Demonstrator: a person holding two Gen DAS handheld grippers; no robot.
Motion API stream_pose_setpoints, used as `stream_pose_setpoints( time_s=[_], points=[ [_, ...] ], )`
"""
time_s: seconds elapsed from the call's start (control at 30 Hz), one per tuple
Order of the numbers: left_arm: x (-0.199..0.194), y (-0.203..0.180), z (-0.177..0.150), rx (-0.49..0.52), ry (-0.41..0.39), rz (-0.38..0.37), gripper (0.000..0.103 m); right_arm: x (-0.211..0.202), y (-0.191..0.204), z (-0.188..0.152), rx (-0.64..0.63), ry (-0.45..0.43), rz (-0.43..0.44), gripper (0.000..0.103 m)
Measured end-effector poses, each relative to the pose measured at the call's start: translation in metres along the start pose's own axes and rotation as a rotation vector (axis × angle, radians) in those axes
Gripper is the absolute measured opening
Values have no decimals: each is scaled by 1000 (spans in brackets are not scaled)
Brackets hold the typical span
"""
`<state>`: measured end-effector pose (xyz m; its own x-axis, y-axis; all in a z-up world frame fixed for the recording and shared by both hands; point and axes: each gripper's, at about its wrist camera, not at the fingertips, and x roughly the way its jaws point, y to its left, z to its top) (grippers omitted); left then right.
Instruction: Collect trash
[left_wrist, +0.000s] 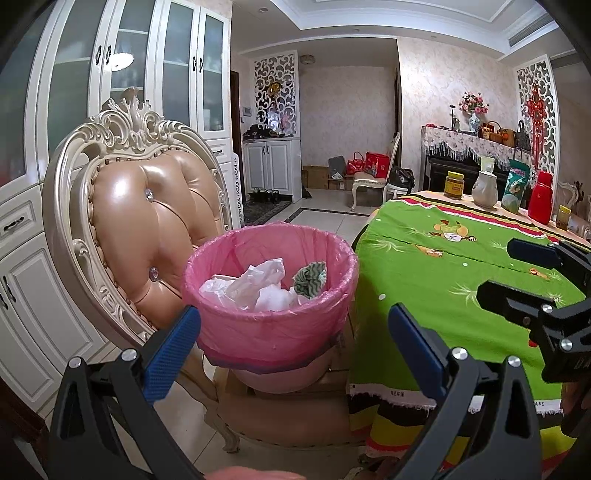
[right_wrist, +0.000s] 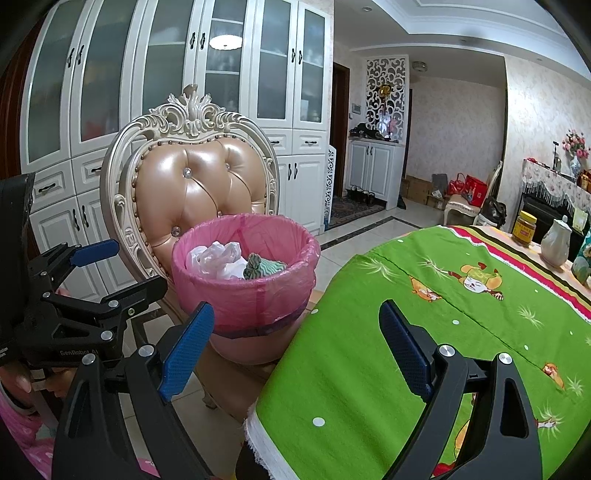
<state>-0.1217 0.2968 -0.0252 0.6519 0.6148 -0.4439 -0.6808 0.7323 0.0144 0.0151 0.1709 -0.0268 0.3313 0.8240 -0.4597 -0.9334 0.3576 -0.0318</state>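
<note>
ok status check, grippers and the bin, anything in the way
Left gripper open, empty. Right gripper open, empty. Pink-lined bin on the chair, white plastic and a green rag inside. Nothing in the way; table edge close by.

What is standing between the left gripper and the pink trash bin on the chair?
Nothing visible. The left gripper is open and empty, and the pink-lined trash bin sits on the chair seat right ahead, its mouth uncovered. The green-clothed table stays off to the right side.
</note>
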Motion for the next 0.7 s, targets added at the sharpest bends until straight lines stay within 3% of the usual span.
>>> stream_pose_setpoints(
  time_s=[0.7],
  points=[
    [1,0,-1,-13,15,2,98,0,1,0,-3,2,-2,85]
  ],
)
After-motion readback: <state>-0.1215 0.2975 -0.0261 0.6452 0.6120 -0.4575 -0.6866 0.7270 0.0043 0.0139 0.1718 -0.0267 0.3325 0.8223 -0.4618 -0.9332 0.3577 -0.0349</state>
